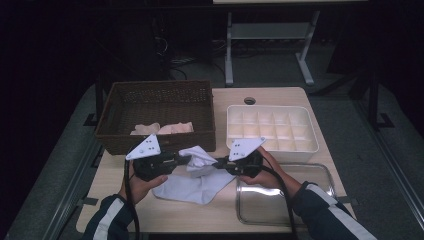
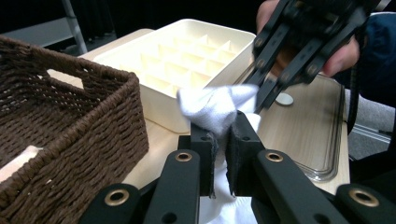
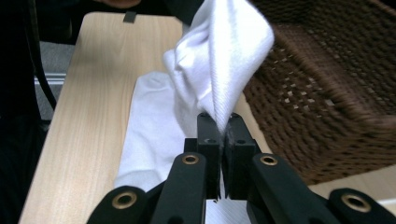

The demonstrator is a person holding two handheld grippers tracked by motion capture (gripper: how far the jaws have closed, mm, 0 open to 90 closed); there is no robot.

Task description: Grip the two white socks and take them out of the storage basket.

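Both grippers pinched the white cloth (image 1: 192, 172) in front of the basket (image 1: 157, 115): the left gripper (image 2: 223, 135) and right gripper (image 3: 219, 126) each had jaws pressed on a fold. Folding seemed underway; next probably called for lifting together evenly.

White cloth (image 1: 192, 175): a soft, plain fabric that I hold with both sets of jaws. Its lower part lies flat and spread on the tabletop (image 1: 280, 95), just in front of the woven basket (image 1: 160, 107) and beside the clear tray (image 1: 320, 175). Its upper part is lifted off the surface and bunched into a peaked fold. In the left gripper view, I see one gathered edge (image 2: 212, 109) pinched between my jaws, rumpled and standing up. In the right gripper view, another fold (image 3: 224, 60) rises from my jaws as a taut, tent-like flap, with the rest trailing down onto the tabletop.
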